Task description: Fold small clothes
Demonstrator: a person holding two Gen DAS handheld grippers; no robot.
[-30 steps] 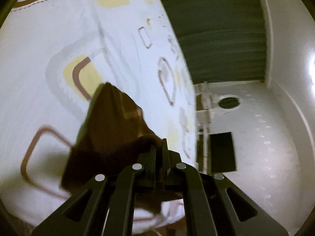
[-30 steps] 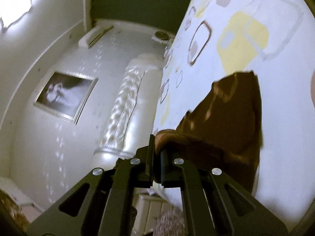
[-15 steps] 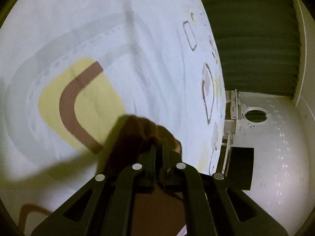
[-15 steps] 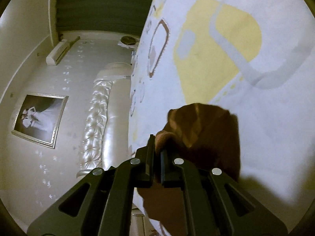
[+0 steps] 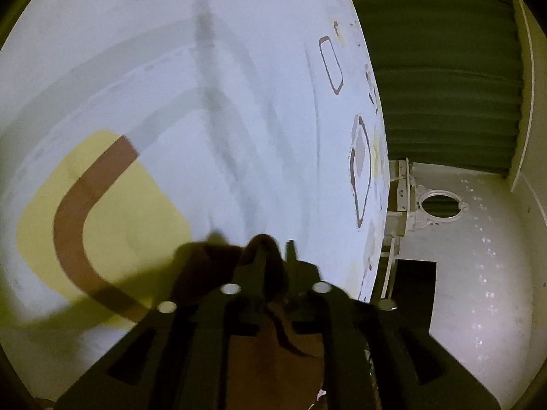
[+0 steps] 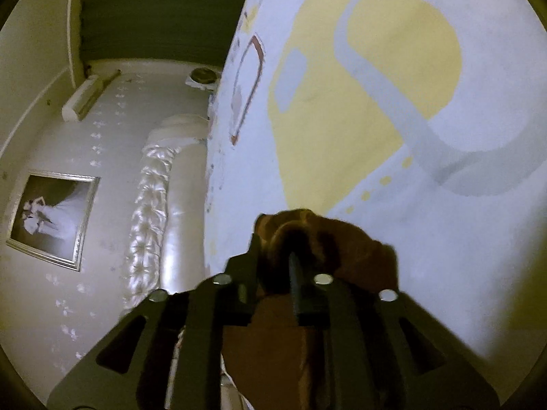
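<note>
A small brown garment (image 5: pixel 205 266) lies low on the white bed sheet (image 5: pixel 171 68) with its yellow, grey and brown shapes. My left gripper (image 5: pixel 275 244) hovers just over the sheet. Its jaws are opening, and a bunched brown edge still sits between them, leaning on the left finger (image 5: pixel 258 259). In the right wrist view the same garment (image 6: pixel 359 256) rests on the sheet (image 6: pixel 376 102). My right gripper (image 6: pixel 275 242) is also opening, with a loose fold of brown cloth in the gap. Most of the garment is hidden under both grippers.
The bed edge runs beside both grippers. A green curtain (image 5: pixel 437 85), a white dresser with a round mirror (image 5: pixel 439 201) and a dark panel (image 5: pixel 413 294) lie past it. The tufted headboard (image 6: pixel 154 212), a framed picture (image 6: pixel 51 218) and an air conditioner (image 6: pixel 82 99) show in the right wrist view.
Both grippers came down to the sheet with the hanging brown garment, which now lies there. Both pairs of jaws, clamped on the cloth before, have parted.
</note>
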